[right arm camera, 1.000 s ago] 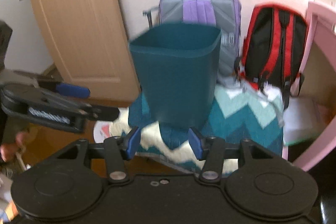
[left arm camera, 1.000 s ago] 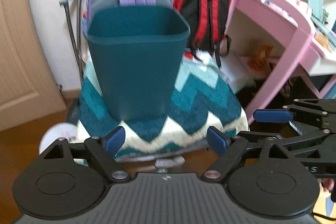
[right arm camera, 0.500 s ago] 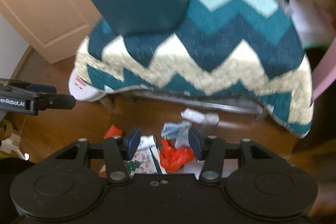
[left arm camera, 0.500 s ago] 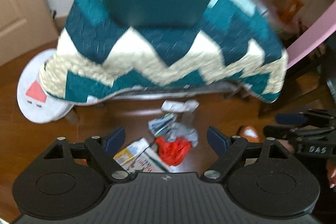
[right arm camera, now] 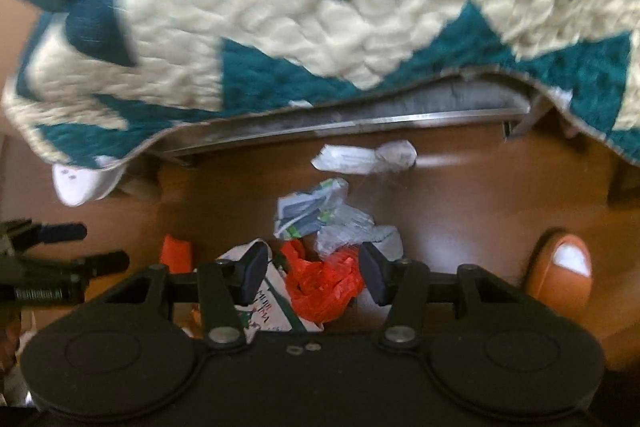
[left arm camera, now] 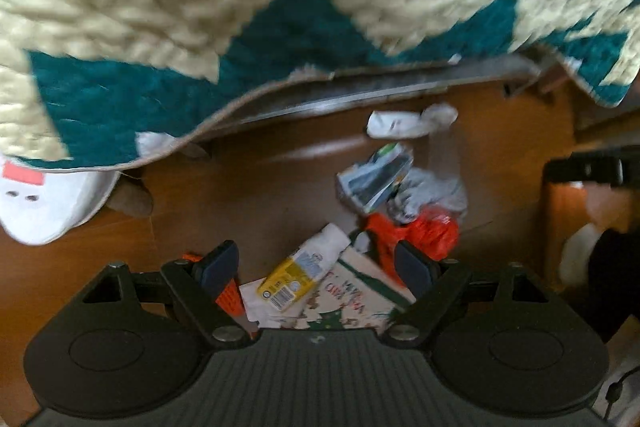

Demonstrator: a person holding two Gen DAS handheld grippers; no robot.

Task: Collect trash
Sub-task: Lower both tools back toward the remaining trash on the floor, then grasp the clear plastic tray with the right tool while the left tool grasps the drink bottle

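Below both open hand-held grippers (left arm camera: 316,269) (right arm camera: 312,273): floor litter (right arm camera: 324,283).

Quilt (left arm camera: 248,7): teal and cream zigzag, quilted, fills the upper part of both views and hangs over a low frame; its lower edge curls just above the floor.

Metal rail (right arm camera: 360,121): grey bar directly under the quilt's hem, running across the view.

Floor (left arm camera: 248,195): brown polished wood, below the quilt, with a streak of glare.

White round object (left arm camera: 48,203): half tucked under the quilt's left corner, bearing a red patch and two small dark dots; what it is cannot be told.

Orange rounded object (right arm camera: 560,279): white patch on top, on the floor well below the quilt's right corner; blurred.
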